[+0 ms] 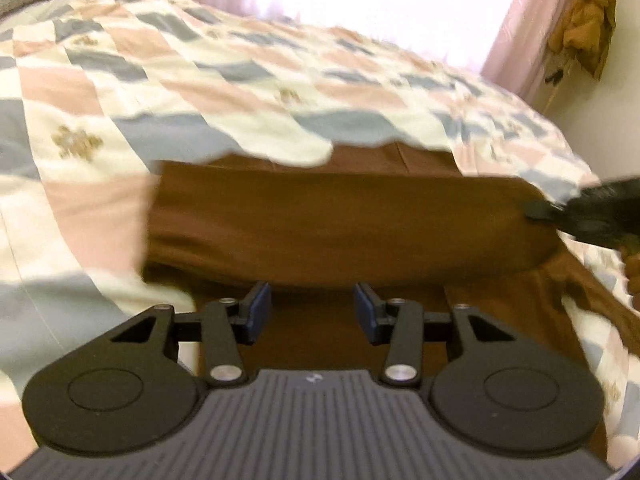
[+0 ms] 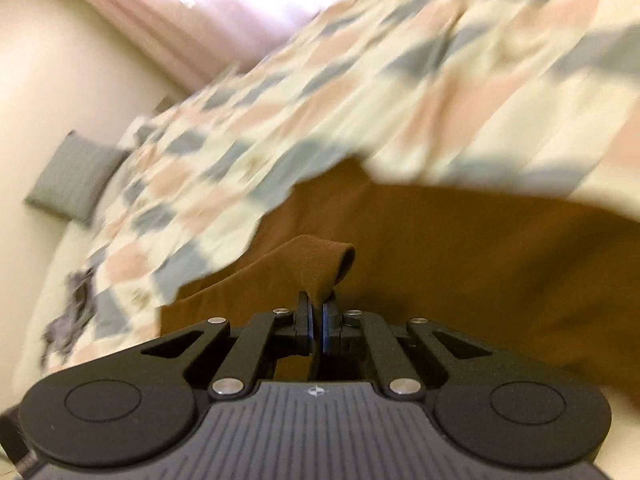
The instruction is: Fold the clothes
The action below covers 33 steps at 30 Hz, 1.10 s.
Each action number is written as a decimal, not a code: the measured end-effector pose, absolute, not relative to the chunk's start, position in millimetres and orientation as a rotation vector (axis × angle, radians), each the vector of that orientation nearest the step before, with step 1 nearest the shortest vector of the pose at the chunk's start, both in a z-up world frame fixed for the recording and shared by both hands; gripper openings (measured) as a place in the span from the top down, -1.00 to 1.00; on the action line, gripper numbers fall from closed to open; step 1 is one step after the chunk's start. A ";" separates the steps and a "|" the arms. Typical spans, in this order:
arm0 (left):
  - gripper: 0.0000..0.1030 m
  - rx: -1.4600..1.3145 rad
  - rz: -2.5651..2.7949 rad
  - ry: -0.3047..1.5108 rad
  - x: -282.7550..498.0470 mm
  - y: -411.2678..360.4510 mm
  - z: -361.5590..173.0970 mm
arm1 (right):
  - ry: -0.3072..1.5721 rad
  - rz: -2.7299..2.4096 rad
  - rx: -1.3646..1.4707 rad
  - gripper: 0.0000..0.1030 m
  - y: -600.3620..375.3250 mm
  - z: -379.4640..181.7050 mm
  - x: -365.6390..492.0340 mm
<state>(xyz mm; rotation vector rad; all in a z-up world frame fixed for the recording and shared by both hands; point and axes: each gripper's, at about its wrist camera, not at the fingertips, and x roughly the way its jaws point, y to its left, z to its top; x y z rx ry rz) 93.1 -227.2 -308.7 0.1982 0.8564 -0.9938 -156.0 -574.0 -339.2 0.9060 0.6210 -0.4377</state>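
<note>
Right hand-held gripper (image 2: 316,320) is pinching the brown garment (image 2: 440,260); only left wrist view is showing left hand-held gripper (image 1: 312,308) spread, hovering over garment on quilt (image 1: 120,80).

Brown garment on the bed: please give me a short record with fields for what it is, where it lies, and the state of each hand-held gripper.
garment: brown cloth, partly folded
surface: bed with patchwork quilt
left hand-held gripper: open, empty, above the cloth
right hand-held gripper: shut on a pinch of the cloth
background: grey pillow, pink curtains
</note>
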 end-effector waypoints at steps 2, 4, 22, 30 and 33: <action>0.24 0.181 -0.990 0.838 106.8 -227.6 -303.0 | 0.624 -0.511 0.889 0.92 -595.4 -325.8 -178.4; 0.25 0.187 -0.989 0.818 119.1 -231.7 -301.8 | 0.634 -0.551 0.892 0.92 -611.3 -321.6 -192.7; 0.27 0.209 -1.129 1.143 284.8 -366.4 -322.1 | 0.687 -0.565 0.867 0.92 -609.1 -333.2 -205.9; 0.90 0.746 -1.234 1.289 282.2 -440.6 -353.4 | 0.630 -0.566 0.848 0.92 -610.9 -320.0 -219.2; 0.97 0.797 -1.197 1.249 295.6 -437.8 -350.0 | 0.600 -0.568 0.830 0.92 -610.9 -315.7 -225.4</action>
